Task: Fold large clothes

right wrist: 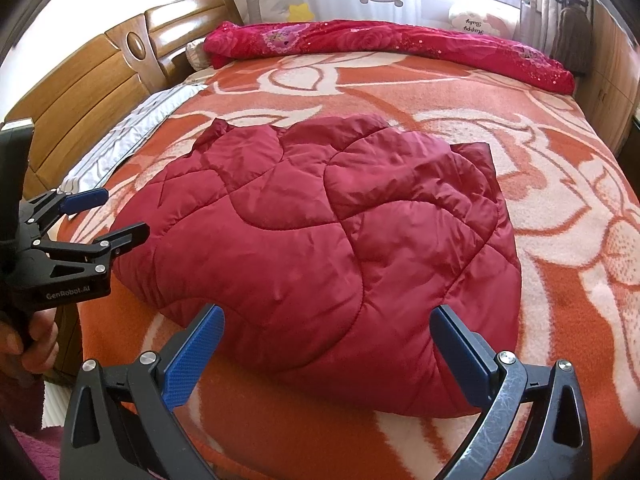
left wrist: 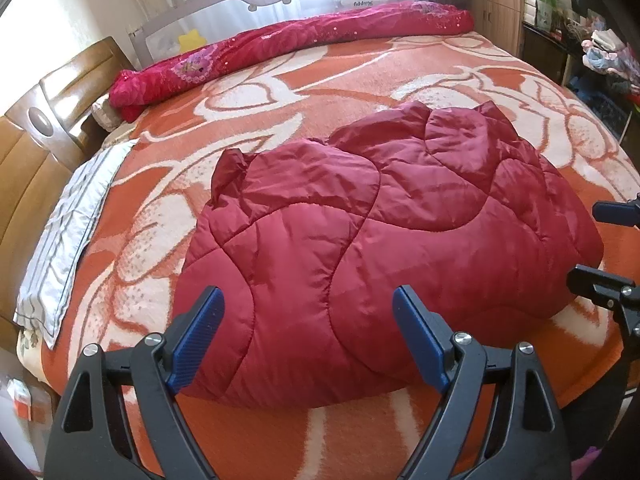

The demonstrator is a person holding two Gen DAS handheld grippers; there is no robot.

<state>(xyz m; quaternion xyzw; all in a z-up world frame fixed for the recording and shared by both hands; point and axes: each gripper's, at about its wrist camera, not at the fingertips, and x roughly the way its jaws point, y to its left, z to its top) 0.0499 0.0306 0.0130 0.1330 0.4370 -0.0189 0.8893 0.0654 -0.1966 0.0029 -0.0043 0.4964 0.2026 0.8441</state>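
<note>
Red quilted jacket (left wrist: 360, 240) on the bed, left gripper (left wrist: 308, 300) and right gripper (right wrist: 328, 320) just above, jaws spread.

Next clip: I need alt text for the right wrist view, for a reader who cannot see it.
A dark red quilted coat lies folded in a puffy bundle on an orange and cream floral blanket. The right tool hangs open over its near edge; the left tool, also open, is at its left.

The bed (right wrist: 540, 184) carries a folded red quilted coat (right wrist: 320, 248), a rolled red quilt (right wrist: 380, 42) and a pale pillow (left wrist: 64, 236)
</note>
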